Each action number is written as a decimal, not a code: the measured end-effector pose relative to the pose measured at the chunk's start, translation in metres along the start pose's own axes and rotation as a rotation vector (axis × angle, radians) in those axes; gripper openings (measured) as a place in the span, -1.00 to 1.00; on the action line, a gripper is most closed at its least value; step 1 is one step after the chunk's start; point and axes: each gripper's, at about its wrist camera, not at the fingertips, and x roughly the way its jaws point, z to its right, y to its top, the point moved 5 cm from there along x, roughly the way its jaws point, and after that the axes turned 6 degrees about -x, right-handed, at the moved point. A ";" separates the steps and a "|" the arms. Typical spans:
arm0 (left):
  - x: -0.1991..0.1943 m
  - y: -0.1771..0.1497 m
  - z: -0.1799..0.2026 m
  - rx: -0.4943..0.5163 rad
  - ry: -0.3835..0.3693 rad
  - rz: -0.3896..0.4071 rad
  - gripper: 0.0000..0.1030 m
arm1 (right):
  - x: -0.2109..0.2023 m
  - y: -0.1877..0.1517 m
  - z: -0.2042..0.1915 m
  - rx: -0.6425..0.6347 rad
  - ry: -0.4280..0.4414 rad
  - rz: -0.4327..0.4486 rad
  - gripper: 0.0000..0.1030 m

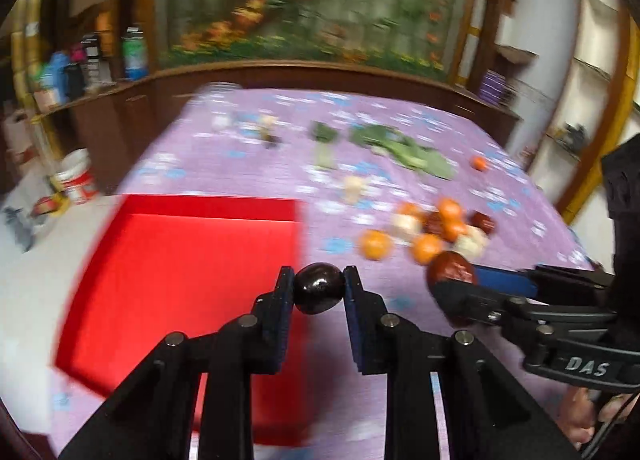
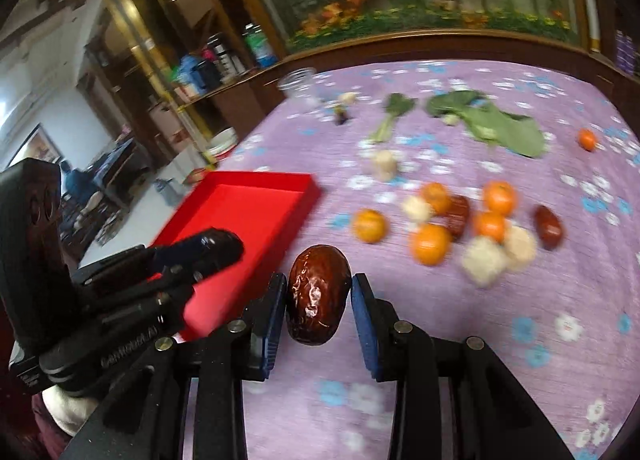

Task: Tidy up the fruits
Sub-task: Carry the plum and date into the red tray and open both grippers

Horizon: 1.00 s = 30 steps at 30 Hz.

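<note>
My left gripper (image 1: 319, 289) is shut on a dark glossy date (image 1: 319, 287) and holds it above the right edge of the red tray (image 1: 180, 280). My right gripper (image 2: 319, 302) is shut on a wrinkled brown date (image 2: 318, 294), just right of the tray (image 2: 248, 212). The right gripper also shows in the left wrist view (image 1: 452, 288), and the left gripper in the right wrist view (image 2: 208, 248) over the tray. A cluster of oranges (image 2: 430, 243), more dates (image 2: 548, 226) and pale lumps (image 2: 482, 260) lies on the purple cloth beyond.
Leafy greens (image 2: 500, 128), a lone orange (image 2: 587, 139) and a clear jar (image 2: 298, 82) lie farther back on the flowered purple cloth (image 2: 520, 320). Shelves with bottles (image 1: 134, 48) stand at the left, a white bucket (image 1: 76, 176) below them.
</note>
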 end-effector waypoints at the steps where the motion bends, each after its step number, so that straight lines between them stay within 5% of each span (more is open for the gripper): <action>1: -0.002 0.000 -0.012 -0.012 0.030 0.007 -0.55 | 0.007 0.003 -0.010 -0.013 0.014 -0.009 -0.29; 4: -0.003 -0.001 -0.060 -0.071 0.129 0.014 -0.54 | 0.036 0.009 -0.043 -0.055 0.049 -0.049 -0.29; 12: 0.013 -0.019 -0.132 -0.189 0.232 -0.032 -0.54 | 0.115 0.002 -0.099 -0.135 0.099 -0.168 -0.29; 17: 0.023 -0.028 -0.140 -0.189 0.261 -0.055 -0.54 | 0.146 -0.011 -0.112 -0.176 0.083 -0.215 -0.28; 28: 0.019 -0.028 -0.133 -0.160 0.301 -0.028 -0.45 | 0.135 -0.004 -0.116 -0.257 0.026 -0.146 -0.28; 30: 0.014 -0.026 -0.130 -0.156 0.311 -0.012 -0.08 | 0.129 -0.003 -0.116 -0.268 0.013 -0.128 -0.28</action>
